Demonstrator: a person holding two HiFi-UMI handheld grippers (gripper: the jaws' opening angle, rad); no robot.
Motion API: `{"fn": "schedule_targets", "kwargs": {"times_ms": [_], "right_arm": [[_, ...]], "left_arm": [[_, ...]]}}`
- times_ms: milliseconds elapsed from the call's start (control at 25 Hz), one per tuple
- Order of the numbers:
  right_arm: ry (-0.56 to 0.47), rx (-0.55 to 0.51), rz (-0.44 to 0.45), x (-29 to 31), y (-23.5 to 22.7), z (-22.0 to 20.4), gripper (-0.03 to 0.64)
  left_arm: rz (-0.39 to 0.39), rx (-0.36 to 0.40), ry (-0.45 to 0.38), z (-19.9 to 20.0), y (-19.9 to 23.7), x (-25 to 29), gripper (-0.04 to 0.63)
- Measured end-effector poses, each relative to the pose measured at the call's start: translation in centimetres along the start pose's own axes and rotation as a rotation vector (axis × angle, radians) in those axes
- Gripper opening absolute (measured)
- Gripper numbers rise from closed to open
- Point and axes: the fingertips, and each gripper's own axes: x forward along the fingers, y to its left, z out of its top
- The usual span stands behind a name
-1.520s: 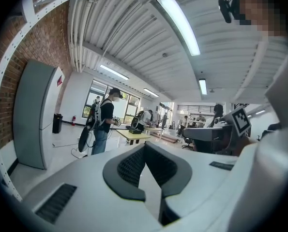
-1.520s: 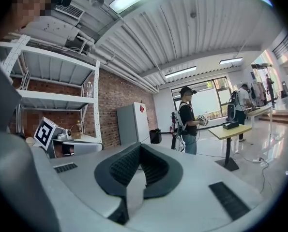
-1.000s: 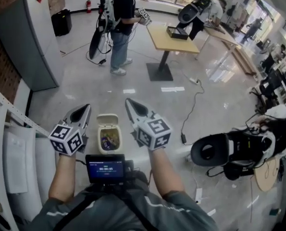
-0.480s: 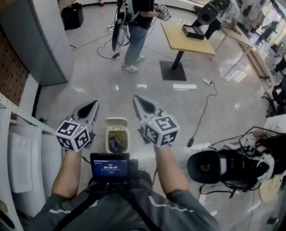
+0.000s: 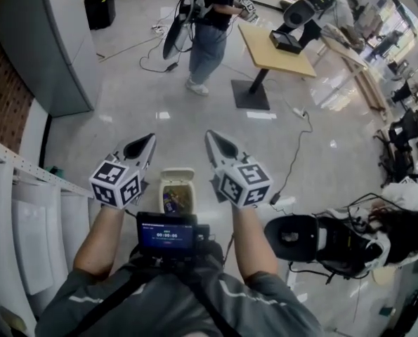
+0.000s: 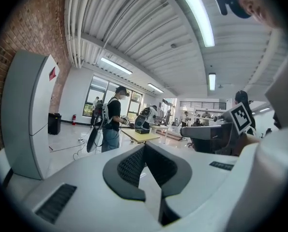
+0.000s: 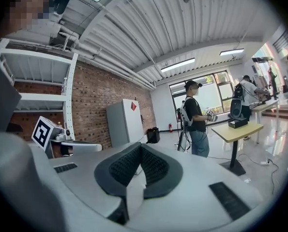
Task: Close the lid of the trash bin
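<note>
Glossy floor (image 5: 117, 125) below; trash bin (image 5: 162, 201) stands open, lid (image 5: 177, 176) tipped up at its far side, rubbish (image 5: 172, 201) showing; my left gripper (image 5: 147, 141) and right gripper (image 5: 213, 137) flank the bin, both pinched together, empty; closing is left.

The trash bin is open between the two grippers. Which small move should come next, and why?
Probably lower the right gripper toward the lid of the trash bin. The lid stands open, and this gripper and the left gripper point out at the room, jaws shut, holding nothing.
</note>
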Motion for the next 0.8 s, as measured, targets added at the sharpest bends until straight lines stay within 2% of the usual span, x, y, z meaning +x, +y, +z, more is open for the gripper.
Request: {"fn": "schedule_targets", "kwargs": {"times_ms": [120,200,520,680,800], "right_arm": [[0.034,0.024,-0.009,1.2,1.1,-1.2,0.012],[0.053,0.033,-0.012,2.4,0.2,-2.3,0.012],[0.192,0.085,0.024,4.9,-2.8,-8.9,0.012],[0.234,0.077,0.063,6.3,-3.2,-11.1,0.012],[0.270,0.098,0.061,7.1,-3.6,-13.0,0.012]], "left_arm": [[0.008,-0.018,-0.023,0.2,1.4,-0.7,-0.005],[0.005,-0.024,-0.014,-0.3,2.1,0.6,-0.005],[0.052,-0.086,0.134,-6.1,2.9,3.9,-0.005],[0.086,-0.146,0.175,-8.4,3.3,4.8,-0.005],[0.093,-0.164,0.216,-10.5,3.3,5.3,-0.005]]}}
